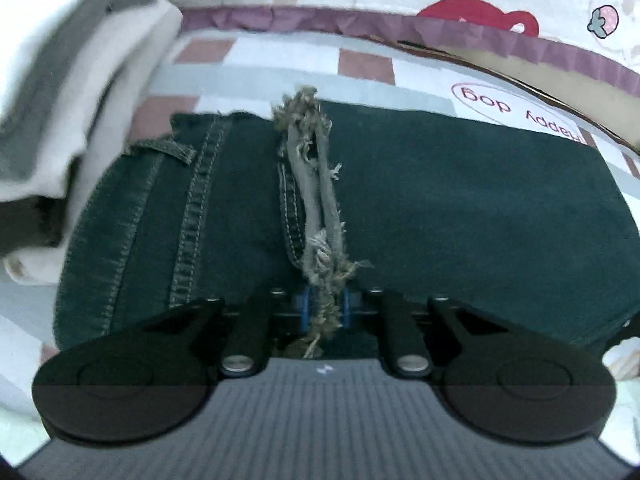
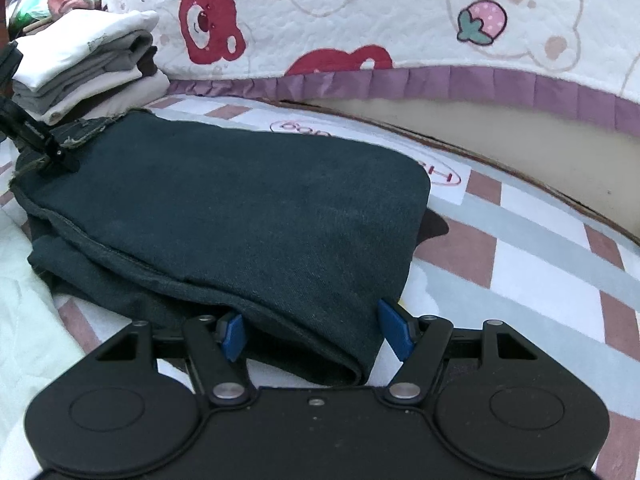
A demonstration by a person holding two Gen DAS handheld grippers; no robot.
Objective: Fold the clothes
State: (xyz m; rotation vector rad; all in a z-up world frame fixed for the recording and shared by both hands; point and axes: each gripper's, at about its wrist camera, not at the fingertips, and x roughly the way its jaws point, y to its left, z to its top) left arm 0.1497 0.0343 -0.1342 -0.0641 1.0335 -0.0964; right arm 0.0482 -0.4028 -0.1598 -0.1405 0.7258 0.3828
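Left gripper (image 1: 323, 307) pinches frayed hem (image 1: 320, 216) of folded dark jeans (image 2: 240, 208), centre frame; right gripper (image 2: 316, 332) wide open around jeans' lower edge.

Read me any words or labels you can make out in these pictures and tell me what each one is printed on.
"Happy dog": red letters in a red oval on the checked sheet, upside down in the left wrist view, beyond the folded jeans.
Small lettering beside the red bear on the quilt: too small and blurred to read.
Faint print on the top white garment of the folded stack: unreadable.
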